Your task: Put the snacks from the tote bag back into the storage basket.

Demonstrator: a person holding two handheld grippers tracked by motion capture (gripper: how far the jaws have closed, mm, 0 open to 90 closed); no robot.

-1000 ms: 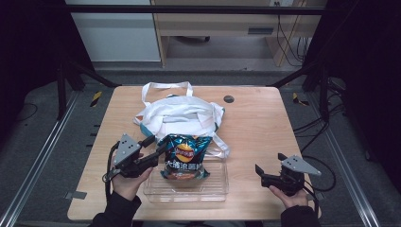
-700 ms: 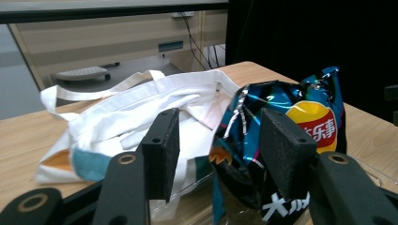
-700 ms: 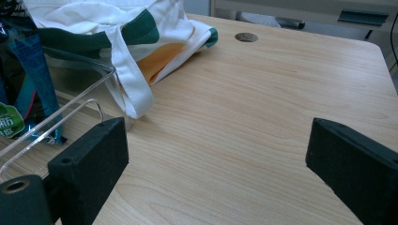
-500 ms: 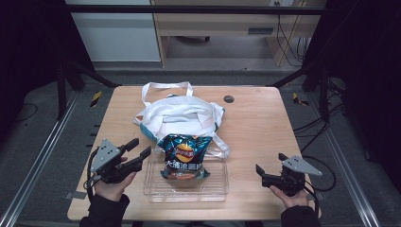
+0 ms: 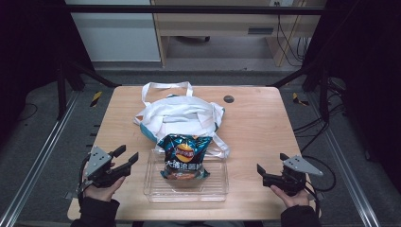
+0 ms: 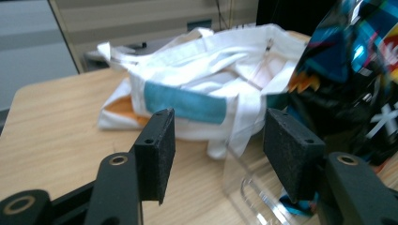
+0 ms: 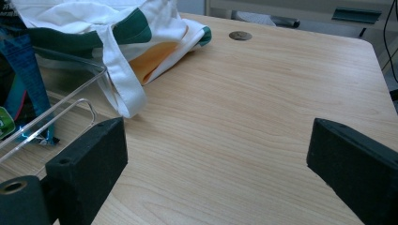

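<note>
A blue and black chip bag point(image 5: 184, 156) stands in a clear plastic tray point(image 5: 187, 191) near the table's front edge. It leans back against a crumpled white tote bag point(image 5: 182, 116). My left gripper point(image 5: 127, 153) is open, left of the tray and apart from it, with nothing between its jaws. In the left gripper view the left gripper point(image 6: 218, 136) faces the tote bag point(image 6: 202, 79), the tray's corner point(image 6: 248, 183) and the chip bag point(image 6: 347, 79). My right gripper point(image 5: 272, 163) rests open on the bare table right of the tray; its own view shows the right gripper point(image 7: 216, 150) wide open over wood.
The wooden table point(image 5: 265, 127) has a small dark round hole point(image 5: 229, 99) at its back right. A tote strap point(image 7: 117, 89) trails beside the tray point(image 7: 56, 112). Bare wood lies right of the tray. Dark floor and metal rails surround the table.
My left gripper has pulled away from the chip bag, moving left and toward the table's front edge, open throughout. The right gripper has stayed put.
</note>
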